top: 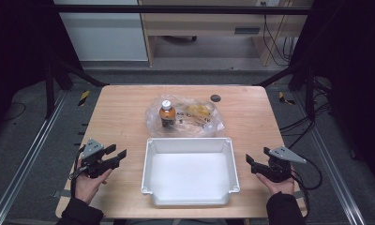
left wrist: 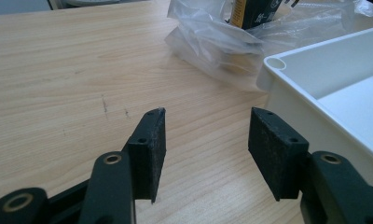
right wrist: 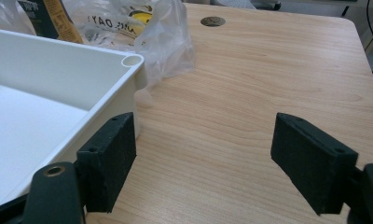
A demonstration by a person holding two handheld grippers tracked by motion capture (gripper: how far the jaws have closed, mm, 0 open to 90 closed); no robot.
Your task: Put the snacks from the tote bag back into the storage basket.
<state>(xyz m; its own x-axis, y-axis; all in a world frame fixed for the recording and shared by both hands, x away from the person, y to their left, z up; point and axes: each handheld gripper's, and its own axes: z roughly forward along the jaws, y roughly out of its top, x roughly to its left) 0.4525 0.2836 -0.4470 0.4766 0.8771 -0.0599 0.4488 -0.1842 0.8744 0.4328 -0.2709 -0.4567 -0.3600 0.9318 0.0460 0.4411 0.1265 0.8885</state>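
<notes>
An empty white bin [top: 190, 172] sits at the near middle of the wooden table [top: 120, 108]. Behind it lies a clear plastic bag [top: 183, 116] holding an upright bottle [top: 167, 113] with a white cap, an orange band and a dark label, plus yellow packets [top: 198, 111]. My left gripper [top: 117, 153] rests left of the bin, open, nothing between its pads [left wrist: 149, 144]. Right of the bin my right gripper [top: 257, 157] is open and holds nothing. The bin's corner [left wrist: 274, 63] and the bag [left wrist: 217, 42] lie ahead of the left gripper [left wrist: 208, 116]. The right gripper [right wrist: 204, 119] has its left pad beside the bin wall [right wrist: 72, 51].
A round cable hole [top: 215, 98] is in the table's far right part, ahead in the right gripper view [right wrist: 213, 21]. Black frame bars and cables stand around the table. Bare wood lies on both sides of the bin.
</notes>
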